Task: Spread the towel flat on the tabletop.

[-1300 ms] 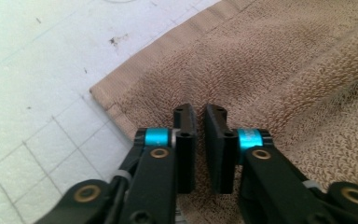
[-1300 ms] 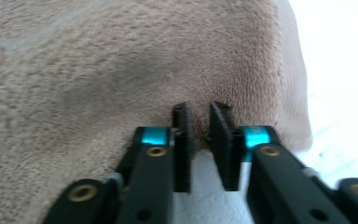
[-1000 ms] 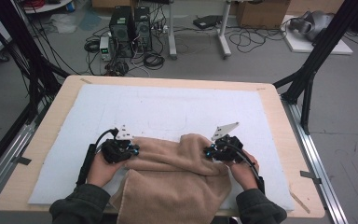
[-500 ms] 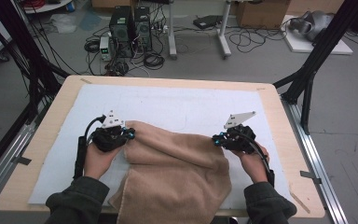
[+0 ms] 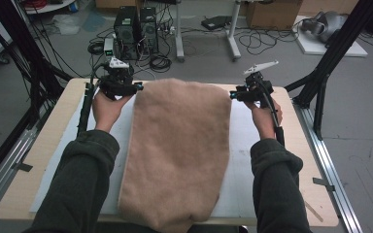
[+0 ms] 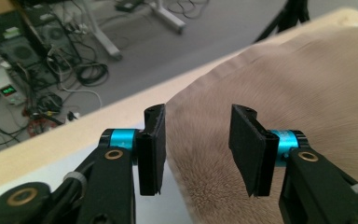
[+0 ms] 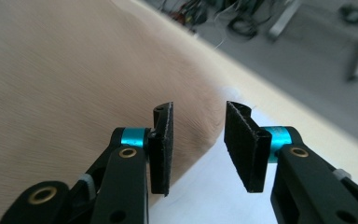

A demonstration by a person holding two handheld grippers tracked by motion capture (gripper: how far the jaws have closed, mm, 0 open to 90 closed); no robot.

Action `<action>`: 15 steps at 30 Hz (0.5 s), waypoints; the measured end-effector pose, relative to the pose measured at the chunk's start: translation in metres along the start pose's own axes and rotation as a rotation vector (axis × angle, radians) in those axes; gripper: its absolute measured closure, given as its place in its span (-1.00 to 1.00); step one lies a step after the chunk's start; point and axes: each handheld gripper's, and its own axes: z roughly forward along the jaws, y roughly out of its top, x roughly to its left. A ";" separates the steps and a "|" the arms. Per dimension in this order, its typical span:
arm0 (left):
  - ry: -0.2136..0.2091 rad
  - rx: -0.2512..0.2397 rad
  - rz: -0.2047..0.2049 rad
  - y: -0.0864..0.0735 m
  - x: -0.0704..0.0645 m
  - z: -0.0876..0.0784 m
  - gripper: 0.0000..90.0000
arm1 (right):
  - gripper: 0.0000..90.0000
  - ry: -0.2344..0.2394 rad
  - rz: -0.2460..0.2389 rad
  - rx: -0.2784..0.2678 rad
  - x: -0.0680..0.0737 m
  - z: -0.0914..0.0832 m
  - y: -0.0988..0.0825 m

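The towel (image 5: 179, 150) was plain light brown and fuzzy, with no pattern. Under it lay a white sheet (image 5: 243, 145) on a pale wooden tabletop (image 5: 53, 145). The left gripper (image 6: 196, 140) and the right gripper (image 7: 198, 140) were black with bright blue rings. The sleeves (image 5: 82, 179) were dark green. The floor (image 5: 364, 97) was grey.

Right tongs (image 7: 198, 147) just opened, nothing between, above tan towel (image 7: 74, 84) corner, white mat (image 7: 205, 196), table edge (image 7: 279, 112)
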 end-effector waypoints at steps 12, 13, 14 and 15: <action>-0.195 0.059 -0.006 -0.104 -0.031 -0.029 0.10 | 0.13 0.202 -0.033 0.031 0.058 -0.005 -0.082; -0.211 0.043 0.006 -0.110 -0.037 -0.037 0.09 | 0.13 0.213 -0.047 0.021 0.065 -0.010 -0.087; -0.228 0.041 0.019 -0.115 -0.044 -0.044 0.09 | 0.11 0.226 -0.067 0.016 0.073 -0.014 -0.092; -0.251 0.040 0.026 -0.120 -0.052 -0.053 0.05 | 0.11 0.239 -0.074 0.001 0.081 -0.019 -0.096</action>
